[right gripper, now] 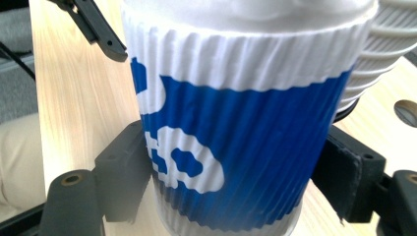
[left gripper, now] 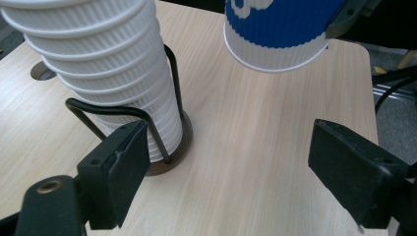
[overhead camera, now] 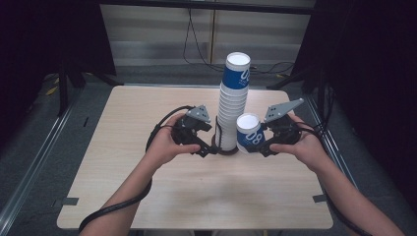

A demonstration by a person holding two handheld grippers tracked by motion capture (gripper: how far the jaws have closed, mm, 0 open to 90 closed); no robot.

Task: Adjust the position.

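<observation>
Two grippers at the cup stack (overhead camera: 232, 105), which I take as landmark. It stands in a black wire holder (left gripper: 147, 118) on a round dark base, near the middle of the table, tall and leaning slightly, its top cup blue-banded with white lettering.

My right gripper (overhead camera: 265, 142) is clamped on a single blue-and-white ribbed paper cup (overhead camera: 249, 133), just right of the stack's foot. In the right gripper view both black jaws press the cup's (right gripper: 236, 147) lower wall, one on each side; the cup is upright, mouth up. From the left gripper view its bottom rim (left gripper: 278, 39) hangs clear of the tabletop. Cup and stack are close; I cannot tell whether they touch.

My left gripper (overhead camera: 205, 147) sits just left of the stack's foot, jaws spread wide, nothing gripped. In its own view the left-hand jaw lies right beside the wire holder's loop and the base; whether it touches, I cannot tell. The other jaw stands well apart over bare wood.

Surface: light wood-grain table (overhead camera: 196, 196) with rounded corners and a round hole (left gripper: 42, 73) beyond the stack in the left gripper view. Grey floor around it, cables trailing at the far side, dark curtains left and right.
</observation>
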